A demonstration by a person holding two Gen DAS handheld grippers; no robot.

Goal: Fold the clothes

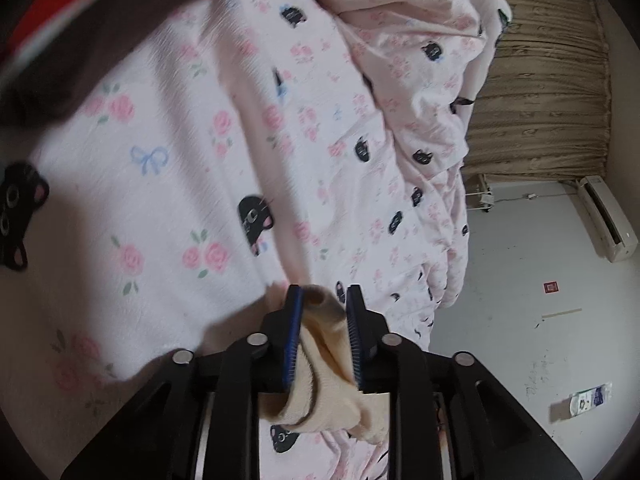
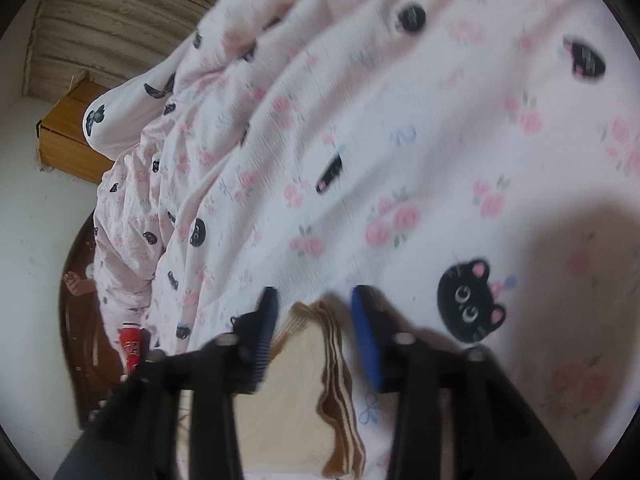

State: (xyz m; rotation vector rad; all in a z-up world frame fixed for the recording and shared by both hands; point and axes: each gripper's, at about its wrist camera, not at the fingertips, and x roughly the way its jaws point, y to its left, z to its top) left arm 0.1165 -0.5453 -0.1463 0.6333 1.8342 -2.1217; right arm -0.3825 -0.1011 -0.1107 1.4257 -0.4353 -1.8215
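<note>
A cream knitted garment (image 1: 324,364) with a brown striped edge lies on the bed's white sheet (image 1: 160,200), which is printed with pink roses and black cat faces. In the left wrist view its bunched edge sits between the blue pads of my left gripper (image 1: 324,308), whose jaws stand slightly apart and loose around it. In the right wrist view the garment (image 2: 296,392) lies flat on the sheet (image 2: 400,120). My right gripper (image 2: 314,312) hovers over it with its jaws wide apart, and neither pad touches the cloth.
The quilt is rumpled in folds (image 1: 420,80) toward the bed's edge. Beyond it is pale floor (image 1: 520,280) with a small packet (image 1: 588,398). A wooden bedside cabinet (image 2: 68,136), a red can (image 2: 130,344) and a brown curtain (image 1: 552,80) are nearby. A blurred red and dark shape (image 1: 60,40) fills one corner.
</note>
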